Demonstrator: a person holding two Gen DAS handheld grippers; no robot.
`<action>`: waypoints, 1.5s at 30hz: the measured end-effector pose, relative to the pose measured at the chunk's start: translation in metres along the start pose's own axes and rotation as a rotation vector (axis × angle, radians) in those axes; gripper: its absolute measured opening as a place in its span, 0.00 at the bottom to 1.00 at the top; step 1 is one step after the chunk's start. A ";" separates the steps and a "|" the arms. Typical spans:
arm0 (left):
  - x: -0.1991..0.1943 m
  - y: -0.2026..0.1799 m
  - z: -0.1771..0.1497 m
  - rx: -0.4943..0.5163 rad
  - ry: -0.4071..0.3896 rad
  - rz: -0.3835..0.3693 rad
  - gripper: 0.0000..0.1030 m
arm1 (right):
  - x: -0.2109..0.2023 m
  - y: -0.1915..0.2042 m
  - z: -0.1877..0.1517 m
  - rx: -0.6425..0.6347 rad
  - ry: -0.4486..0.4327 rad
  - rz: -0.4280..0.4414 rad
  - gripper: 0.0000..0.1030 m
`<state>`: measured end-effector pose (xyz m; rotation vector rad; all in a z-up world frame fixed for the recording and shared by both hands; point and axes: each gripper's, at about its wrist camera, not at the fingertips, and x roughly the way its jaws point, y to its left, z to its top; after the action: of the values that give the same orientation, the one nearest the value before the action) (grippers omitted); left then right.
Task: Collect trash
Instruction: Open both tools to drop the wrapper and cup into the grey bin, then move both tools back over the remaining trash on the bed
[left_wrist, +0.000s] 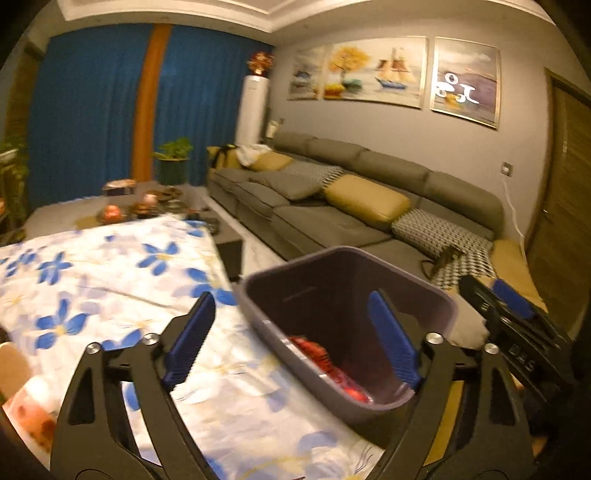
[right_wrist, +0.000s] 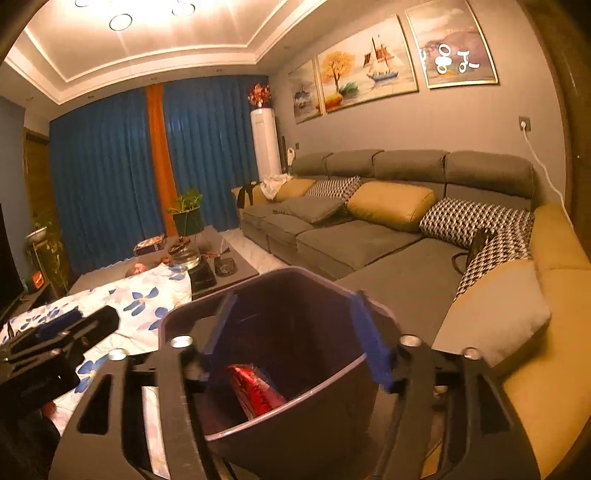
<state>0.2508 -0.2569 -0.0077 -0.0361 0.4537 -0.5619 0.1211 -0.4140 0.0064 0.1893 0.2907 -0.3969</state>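
Observation:
A dark grey trash bin (left_wrist: 332, 252) stands off the right edge of the table, with a red wrapper (left_wrist: 314, 350) lying in its bottom. My left gripper (left_wrist: 291, 332) is open; its left pad (left_wrist: 192, 339) is over the cloth and its right pad (left_wrist: 391, 343) is over the bin's inside, touching nothing. In the right wrist view the bin (right_wrist: 258, 276) sits directly below my right gripper (right_wrist: 295, 332), which is open above the red wrapper (right_wrist: 255, 387). Each gripper shows in the other's view: the right gripper (left_wrist: 513, 306) and the left gripper (right_wrist: 55, 332).
The table wears a white cloth with blue flowers (left_wrist: 110, 288). A blurred pale packet (left_wrist: 29, 402) lies at its near left corner. A grey L-shaped sofa (right_wrist: 369, 240) with cushions runs behind and right of the bin. A low coffee table (right_wrist: 221, 266) carries small items.

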 end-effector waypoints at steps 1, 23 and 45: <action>-0.009 0.002 -0.001 -0.003 -0.005 0.020 0.84 | -0.004 0.001 0.000 -0.003 -0.005 0.002 0.74; -0.180 0.103 -0.049 -0.121 -0.105 0.431 0.85 | -0.089 0.098 -0.036 -0.122 -0.041 0.224 0.77; -0.266 0.188 -0.089 -0.247 -0.128 0.582 0.85 | -0.114 0.235 -0.090 -0.312 0.056 0.437 0.77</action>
<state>0.1086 0.0491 -0.0094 -0.1691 0.3833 0.0698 0.0941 -0.1391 -0.0135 -0.0449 0.3527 0.0888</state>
